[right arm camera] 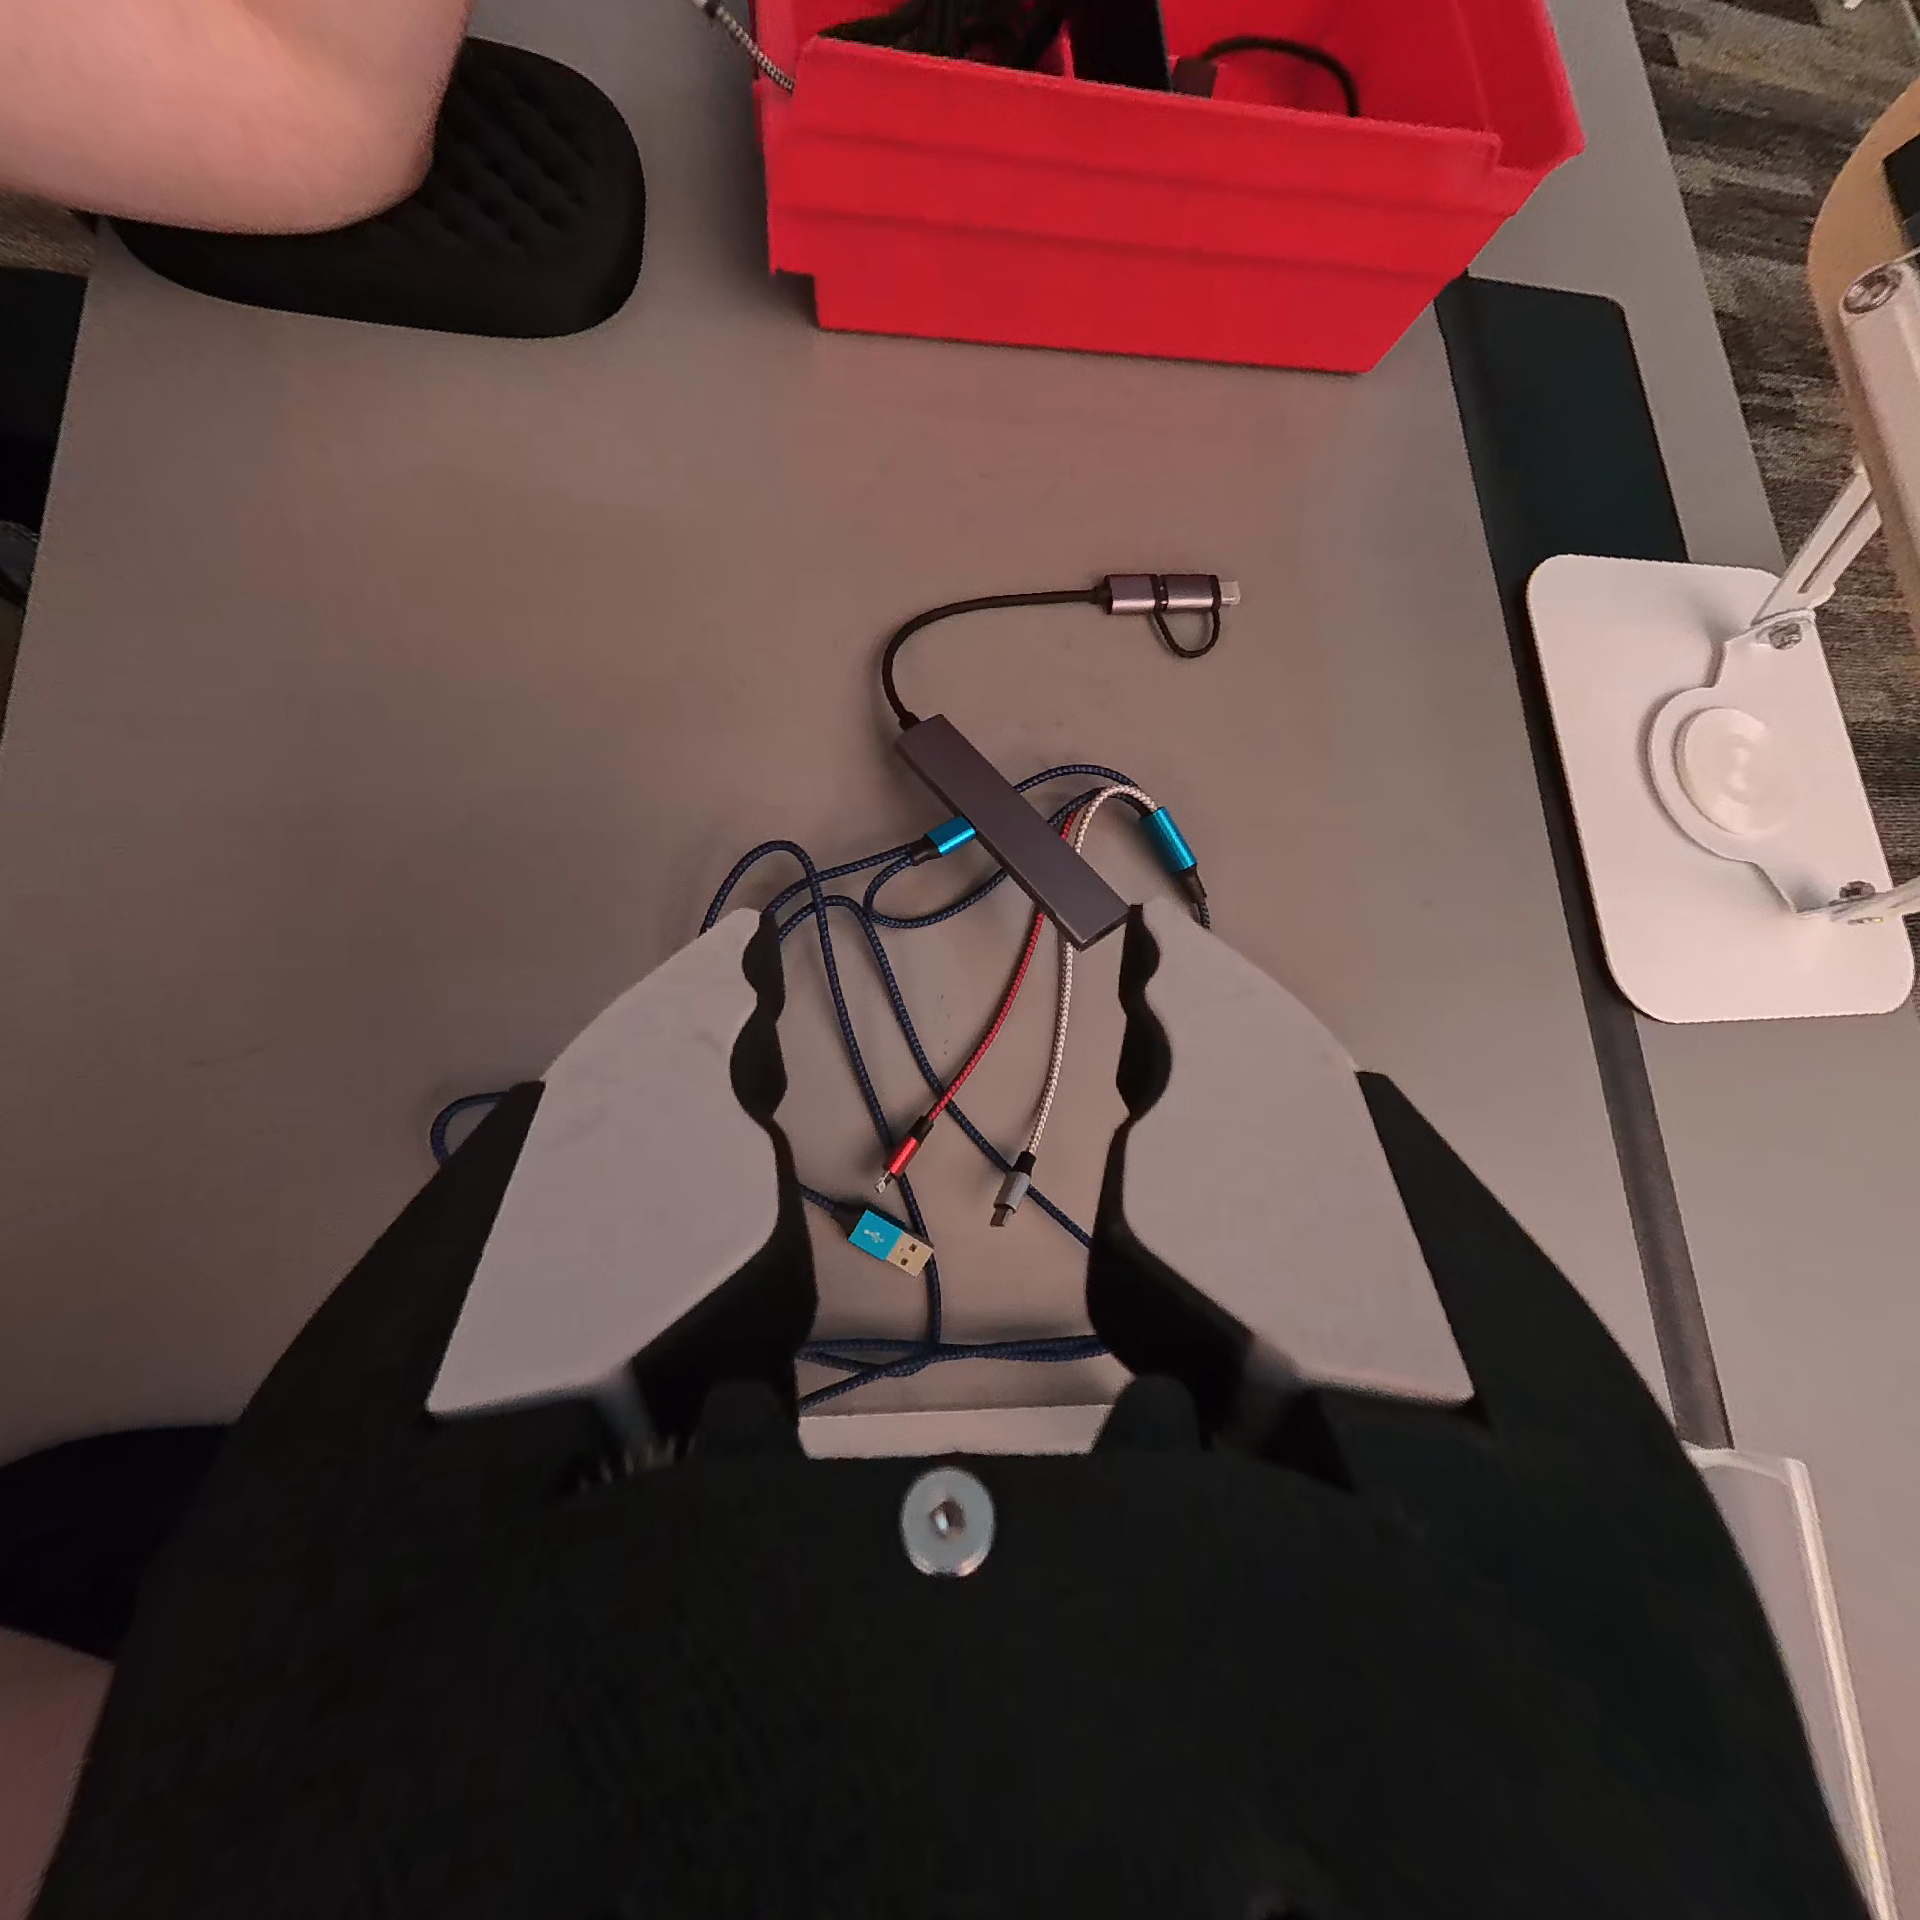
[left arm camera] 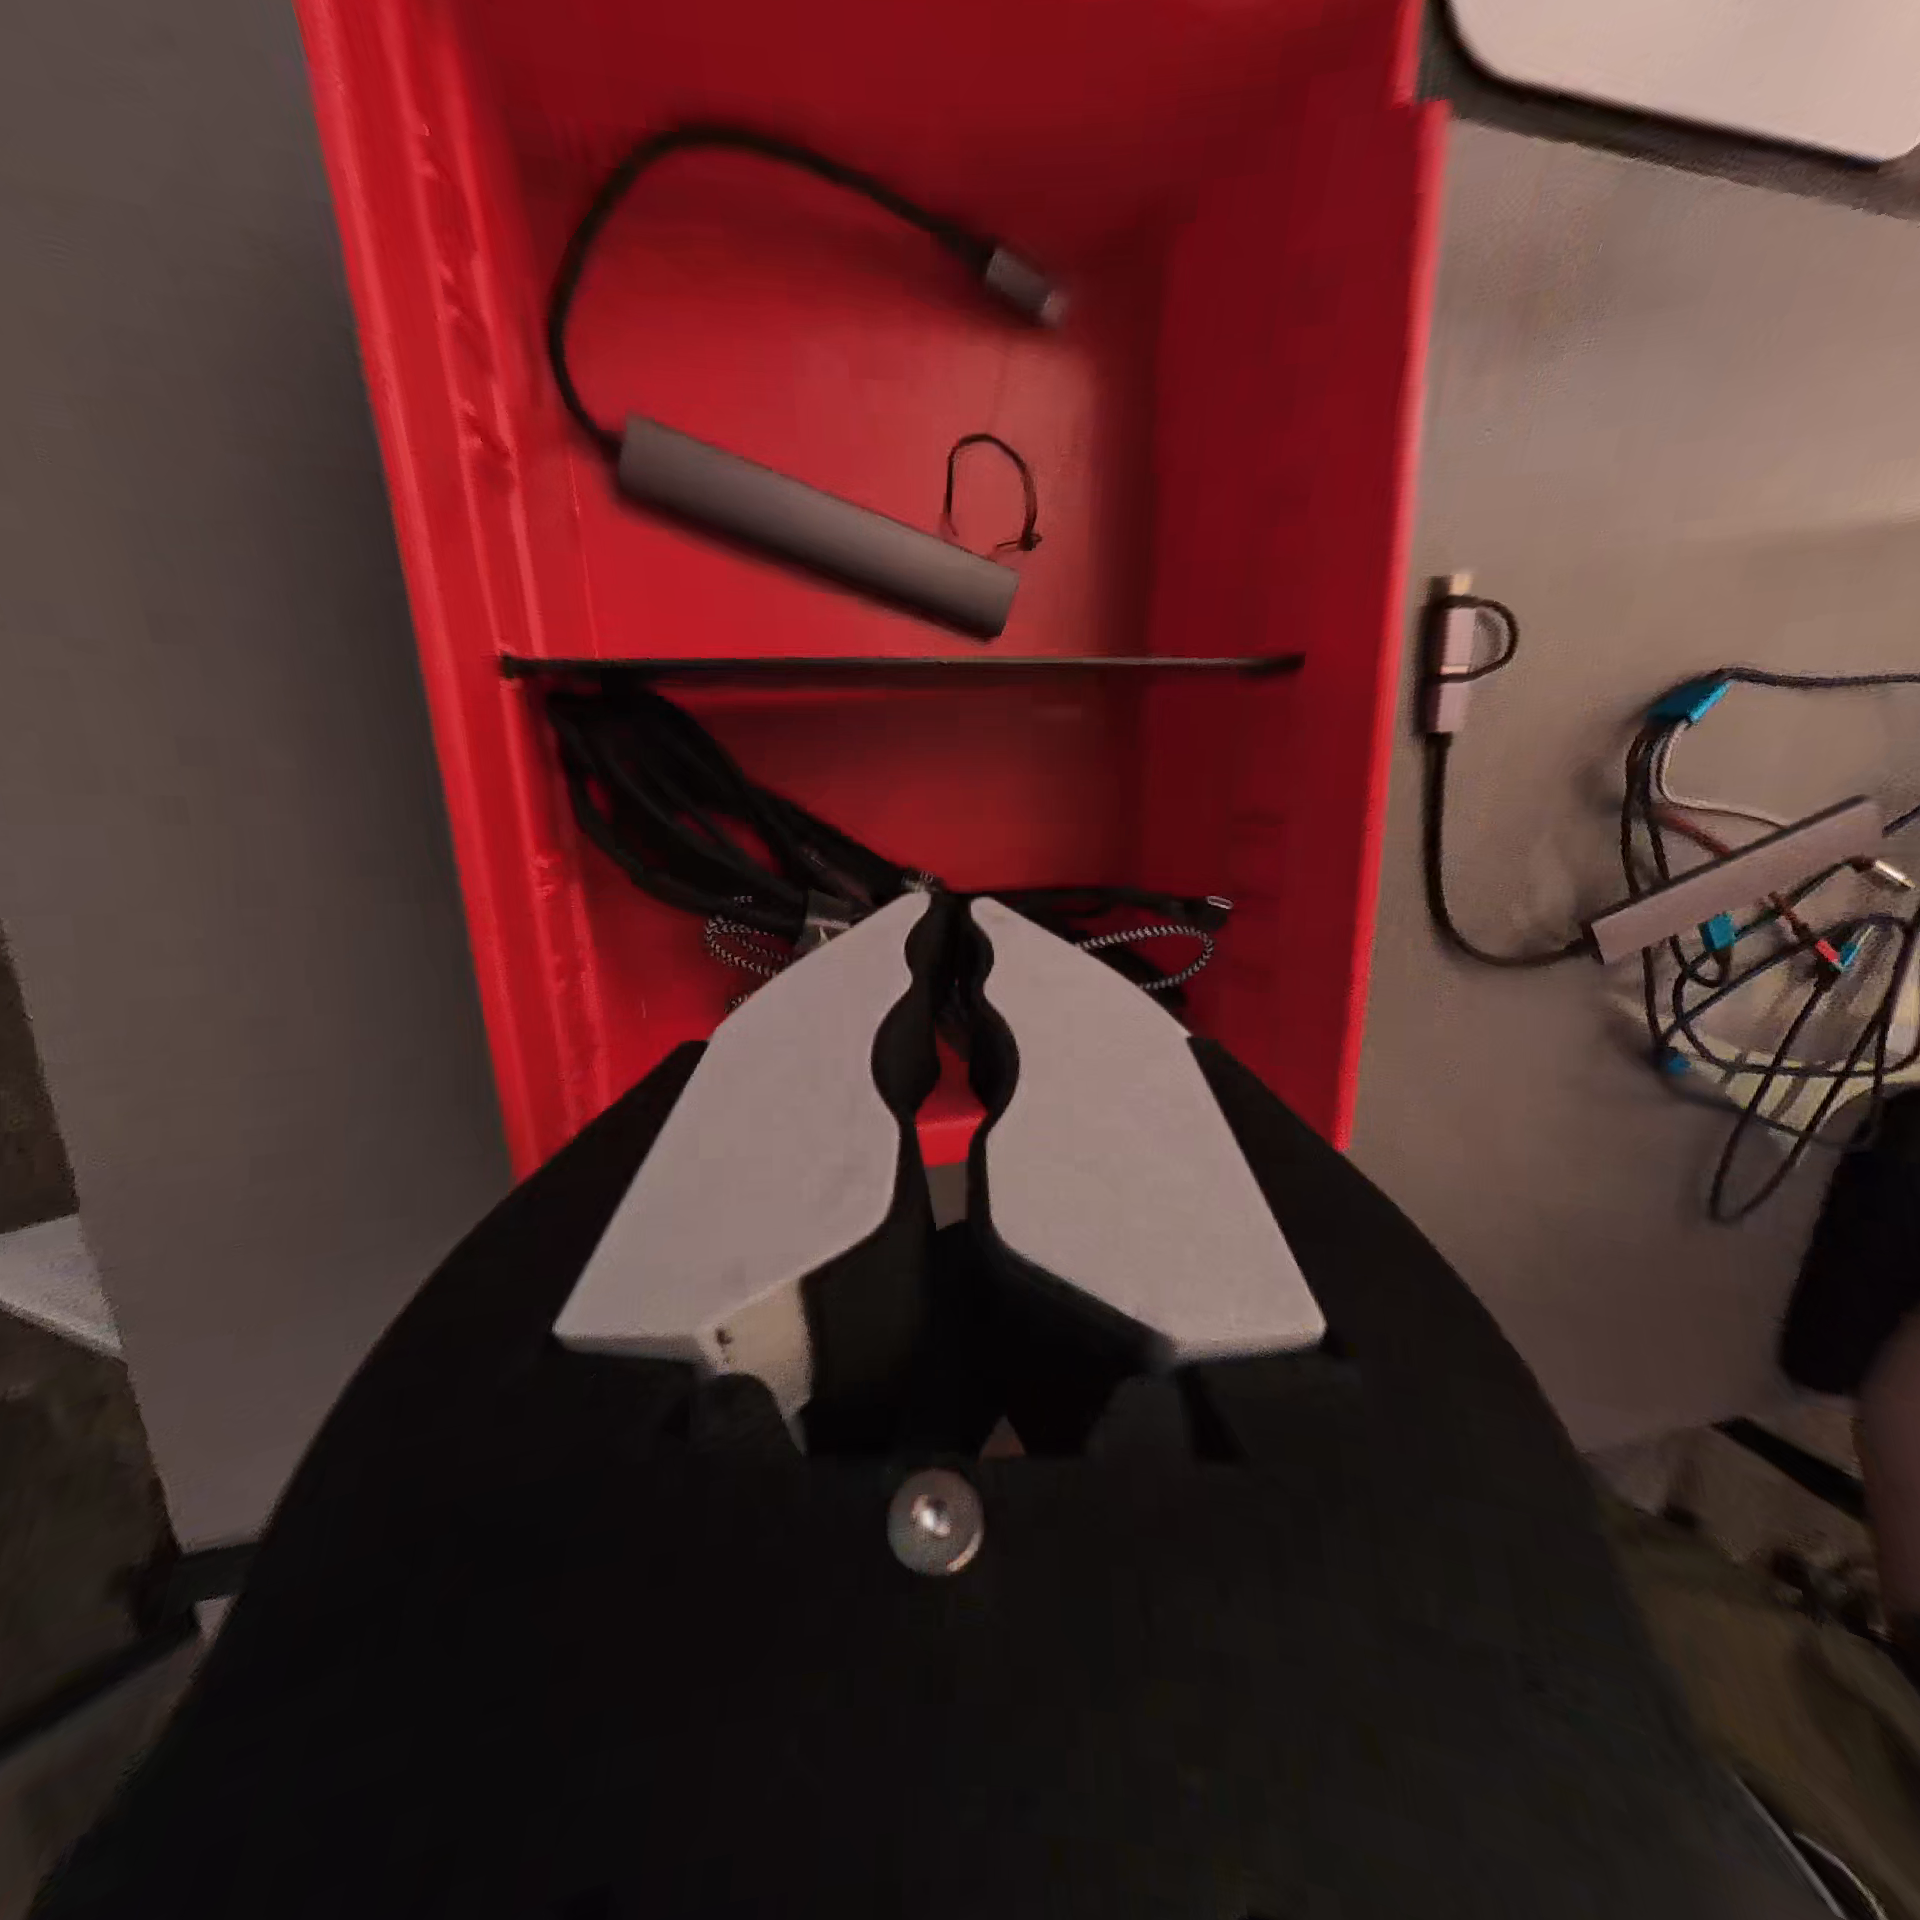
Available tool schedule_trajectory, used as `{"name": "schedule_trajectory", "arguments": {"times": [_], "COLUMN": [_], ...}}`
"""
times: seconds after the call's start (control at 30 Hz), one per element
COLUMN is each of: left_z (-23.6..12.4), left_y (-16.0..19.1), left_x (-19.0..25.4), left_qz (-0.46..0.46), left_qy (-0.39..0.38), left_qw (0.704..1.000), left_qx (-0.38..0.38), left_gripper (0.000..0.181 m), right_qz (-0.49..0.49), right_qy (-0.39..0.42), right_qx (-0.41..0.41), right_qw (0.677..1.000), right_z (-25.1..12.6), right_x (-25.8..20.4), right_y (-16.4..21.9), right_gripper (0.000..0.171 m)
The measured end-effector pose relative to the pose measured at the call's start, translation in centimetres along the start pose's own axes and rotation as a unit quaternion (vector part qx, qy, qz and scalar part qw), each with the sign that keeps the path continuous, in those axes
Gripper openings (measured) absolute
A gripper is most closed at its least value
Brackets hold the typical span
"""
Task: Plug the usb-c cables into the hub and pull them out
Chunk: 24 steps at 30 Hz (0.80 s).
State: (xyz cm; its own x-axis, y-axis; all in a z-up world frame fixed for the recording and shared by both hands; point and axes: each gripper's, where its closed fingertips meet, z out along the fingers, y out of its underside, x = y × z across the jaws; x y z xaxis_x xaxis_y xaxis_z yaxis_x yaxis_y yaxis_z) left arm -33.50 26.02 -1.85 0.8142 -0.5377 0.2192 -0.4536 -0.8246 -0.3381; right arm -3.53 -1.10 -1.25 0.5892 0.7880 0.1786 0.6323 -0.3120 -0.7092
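Note:
In the left wrist view my left gripper [left arm camera: 948,928] hangs over the near compartment of a red bin [left arm camera: 1299,520]. Its pads are closed on a strand of the black cable bundle [left arm camera: 665,810] lying there. A grey hub [left arm camera: 821,525] with a black lead lies in the far compartment. In the right wrist view my right gripper [right arm camera: 940,925] is open and holds nothing, above a second grey hub [right arm camera: 1013,831] on the grey table [right arm camera: 416,623]. Its right fingertip [right arm camera: 1143,925] is beside the hub's near end. A blue plug [right arm camera: 948,836] sits in the hub's side. Red [right arm camera: 977,1049] and white [right arm camera: 1055,1039] braided cables lie loose between the fingers.
The red bin [right arm camera: 1091,229] stands at the table's far side. A black divider [left arm camera: 904,665] splits it. A white stand base [right arm camera: 1714,790] sits at the right edge. A person's arm [right arm camera: 208,104] rests over a black textured piece [right arm camera: 468,208] at the far left. A loose blue USB-A plug [right arm camera: 891,1242] lies near me. The left gripper's tips are roughly 40 centimetres from the right gripper's.

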Motion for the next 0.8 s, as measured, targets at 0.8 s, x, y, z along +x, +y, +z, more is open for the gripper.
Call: {"name": "schedule_trajectory", "arguments": {"times": [0.8], "left_z": [7.6], "left_y": [5.8], "left_x": [5.3], "left_qz": [0.296], "left_qy": [0.231], "left_qw": [0.902], "left_qx": [-0.212], "left_gripper": [0.051], "right_qz": [0.001], "right_qy": [-0.019], "right_qx": [-0.002], "right_qw": [1.0], "right_z": [0.5], "right_x": [-0.3], "right_y": [0.4], "right_gripper": [0.063]}}
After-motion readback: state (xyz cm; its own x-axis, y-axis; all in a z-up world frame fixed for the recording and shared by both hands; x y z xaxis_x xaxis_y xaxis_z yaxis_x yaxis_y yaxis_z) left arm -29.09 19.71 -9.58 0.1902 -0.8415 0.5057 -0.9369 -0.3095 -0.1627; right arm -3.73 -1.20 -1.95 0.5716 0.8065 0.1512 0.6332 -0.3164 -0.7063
